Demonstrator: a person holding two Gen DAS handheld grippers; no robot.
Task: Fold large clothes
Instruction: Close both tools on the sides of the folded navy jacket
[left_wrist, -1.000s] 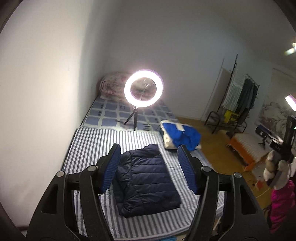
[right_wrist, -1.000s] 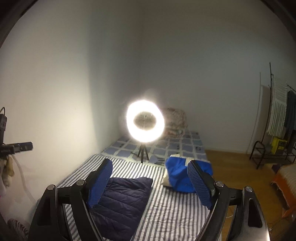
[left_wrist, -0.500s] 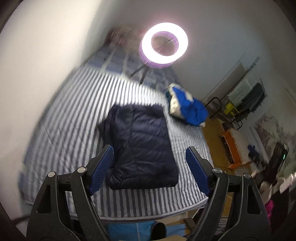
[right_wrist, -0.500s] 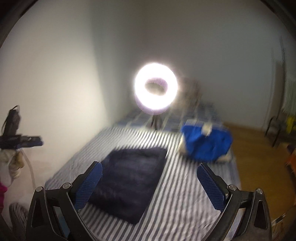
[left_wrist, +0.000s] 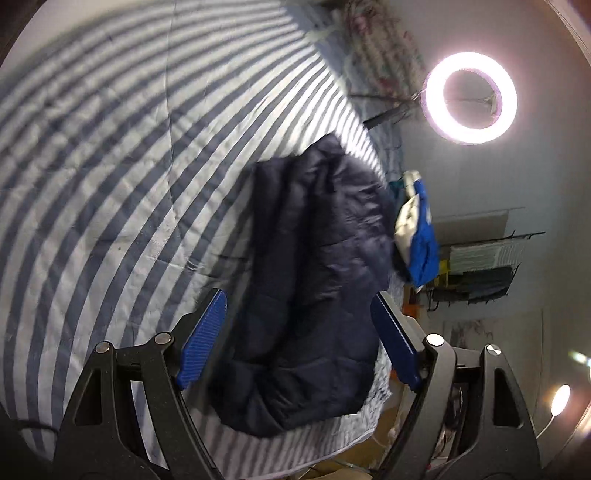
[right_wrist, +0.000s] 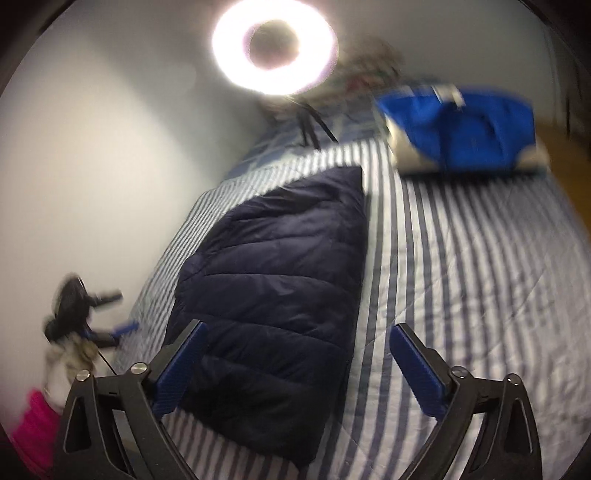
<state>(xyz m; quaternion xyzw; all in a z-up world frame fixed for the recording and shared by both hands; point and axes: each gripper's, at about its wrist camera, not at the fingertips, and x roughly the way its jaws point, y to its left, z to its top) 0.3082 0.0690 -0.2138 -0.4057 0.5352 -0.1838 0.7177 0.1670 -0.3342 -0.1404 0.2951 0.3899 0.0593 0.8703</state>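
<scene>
A dark navy puffer jacket (left_wrist: 314, 280) lies folded lengthwise on the striped bed sheet (left_wrist: 110, 184); it also shows in the right wrist view (right_wrist: 273, 295). My left gripper (left_wrist: 299, 332) is open and empty, hovering above the jacket's near end. My right gripper (right_wrist: 295, 362) is open and empty, above the jacket's near right edge. A blue and white garment (right_wrist: 461, 125) lies bunched at the far side of the bed, also in the left wrist view (left_wrist: 417, 229).
A lit ring light (right_wrist: 275, 46) on a tripod stands on the bed's far end (left_wrist: 471, 98). A clothes rack (left_wrist: 480, 266) stands by the far wall. A white wall (right_wrist: 92, 166) borders the bed's left side.
Both grippers have dropped and tilted down toward the bed, coming much closer to the navy jacket. The left view has rotated. Both stay open.
</scene>
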